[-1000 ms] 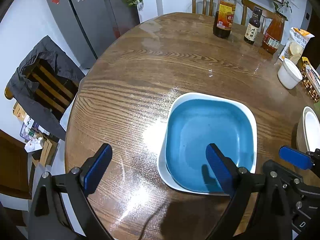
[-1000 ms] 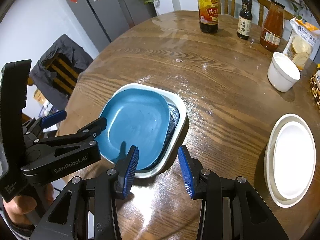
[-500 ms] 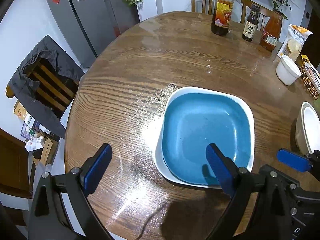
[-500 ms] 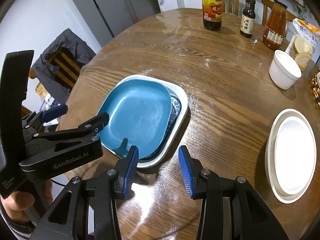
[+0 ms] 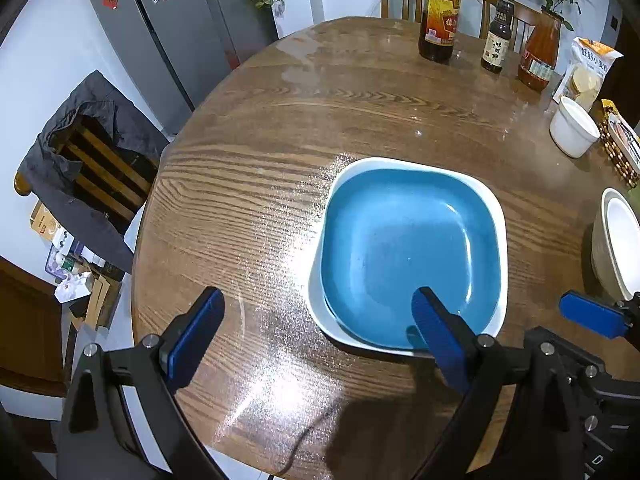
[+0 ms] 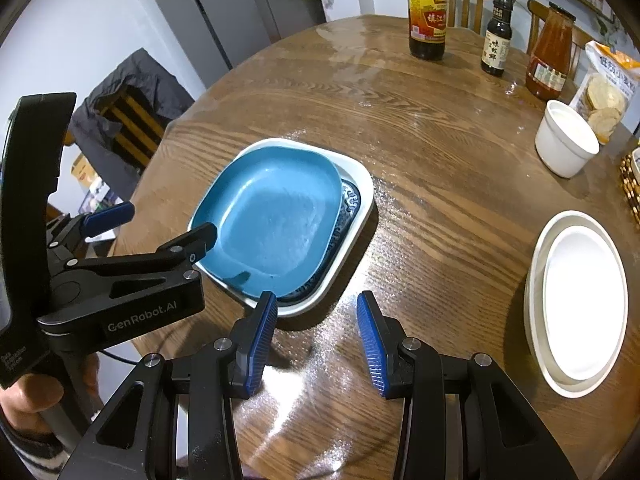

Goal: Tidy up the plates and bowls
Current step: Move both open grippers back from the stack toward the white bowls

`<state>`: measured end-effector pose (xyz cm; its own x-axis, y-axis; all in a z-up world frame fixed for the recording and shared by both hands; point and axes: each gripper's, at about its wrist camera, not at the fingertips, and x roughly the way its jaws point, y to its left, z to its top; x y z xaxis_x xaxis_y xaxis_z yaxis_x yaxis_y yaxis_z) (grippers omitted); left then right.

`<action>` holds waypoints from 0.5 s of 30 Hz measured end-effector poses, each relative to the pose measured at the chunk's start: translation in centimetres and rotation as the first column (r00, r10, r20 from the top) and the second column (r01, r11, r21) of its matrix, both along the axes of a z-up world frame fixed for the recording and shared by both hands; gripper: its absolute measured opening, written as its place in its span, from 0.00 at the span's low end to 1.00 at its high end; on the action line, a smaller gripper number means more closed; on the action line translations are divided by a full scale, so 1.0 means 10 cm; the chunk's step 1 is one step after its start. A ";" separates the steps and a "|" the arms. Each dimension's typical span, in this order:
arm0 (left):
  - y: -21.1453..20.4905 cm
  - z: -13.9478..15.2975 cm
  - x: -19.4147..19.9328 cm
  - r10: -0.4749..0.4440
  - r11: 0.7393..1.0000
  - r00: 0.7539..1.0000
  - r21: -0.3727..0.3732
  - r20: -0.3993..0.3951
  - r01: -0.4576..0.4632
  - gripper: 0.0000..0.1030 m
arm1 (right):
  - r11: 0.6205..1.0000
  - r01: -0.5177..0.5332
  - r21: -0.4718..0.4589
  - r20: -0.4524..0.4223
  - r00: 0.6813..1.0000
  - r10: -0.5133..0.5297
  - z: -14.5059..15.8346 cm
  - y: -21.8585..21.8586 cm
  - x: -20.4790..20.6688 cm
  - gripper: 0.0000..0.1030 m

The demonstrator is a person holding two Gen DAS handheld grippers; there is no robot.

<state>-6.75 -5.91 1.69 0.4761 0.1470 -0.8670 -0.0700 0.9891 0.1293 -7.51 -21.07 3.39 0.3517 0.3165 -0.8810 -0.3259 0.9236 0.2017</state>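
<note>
A blue square plate (image 5: 410,248) lies stacked in a larger white square dish (image 5: 490,200) on the round wooden table; both show in the right wrist view too, the blue plate (image 6: 272,216) in the white dish (image 6: 356,184). My left gripper (image 5: 316,332) is open and empty, near the stack's front edge, its right finger over the plate's near rim. My right gripper (image 6: 316,338) is open and empty, just in front of the stack's near corner. Two stacked white oval plates (image 6: 580,296) lie to the right.
A white round bowl (image 6: 566,140), three sauce bottles (image 6: 428,12) and a snack bag (image 6: 608,88) stand at the table's far side. A woven basket (image 5: 620,148) sits at the right edge. A chair with a dark jacket (image 5: 84,152) stands left of the table.
Both grippers have drawn back from the stacked plates, which now look farther away. The blue plate stays in the white dish. Both grippers remain open.
</note>
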 end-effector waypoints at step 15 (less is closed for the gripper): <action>-0.01 0.02 -0.10 0.013 1.000 1.000 0.005 0.004 -0.013 0.93 | 1.000 -0.027 0.001 0.015 1.000 0.027 0.02 0.00 -0.13 0.41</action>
<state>-7.77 -6.04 1.93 0.4774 0.1579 -0.8644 -0.0836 0.9874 0.1342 -8.78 -21.11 3.64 0.3560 0.3273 -0.8753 -0.3540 0.9141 0.1978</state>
